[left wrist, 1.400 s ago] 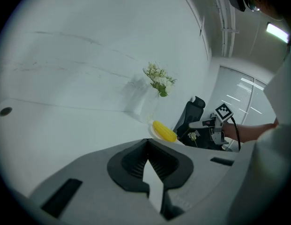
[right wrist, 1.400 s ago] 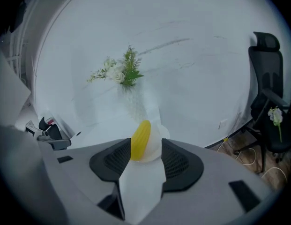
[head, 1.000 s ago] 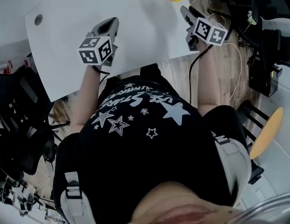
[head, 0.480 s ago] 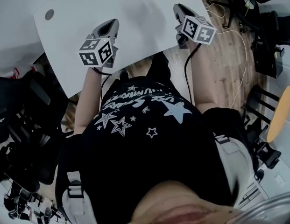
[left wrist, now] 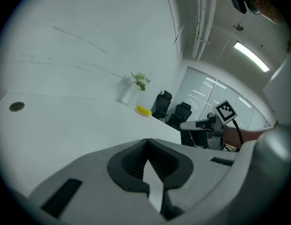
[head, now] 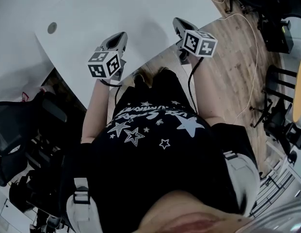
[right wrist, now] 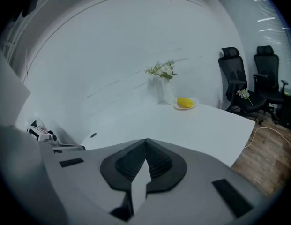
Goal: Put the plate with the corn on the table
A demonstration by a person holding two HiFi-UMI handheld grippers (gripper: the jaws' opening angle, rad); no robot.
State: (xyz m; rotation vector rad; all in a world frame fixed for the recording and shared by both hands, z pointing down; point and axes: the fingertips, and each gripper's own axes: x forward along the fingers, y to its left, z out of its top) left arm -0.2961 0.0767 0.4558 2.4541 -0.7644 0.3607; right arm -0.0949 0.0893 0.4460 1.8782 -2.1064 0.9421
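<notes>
- Yellow corn [right wrist: 184, 102] on plate [right wrist: 195, 105]: set on bench [right wrist: 197, 125], job seemingly done.
- Left claw [left wrist: 146, 140], right claw [right wrist: 145, 140]: clenched, empty, nothing left to carry.

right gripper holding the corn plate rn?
No, the right gripper is shut on nothing; the plate with the corn sits across the table.

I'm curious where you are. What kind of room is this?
Probably an office meeting room: a big white table, black office chairs beside it, and a strip light on the ceiling.
</notes>
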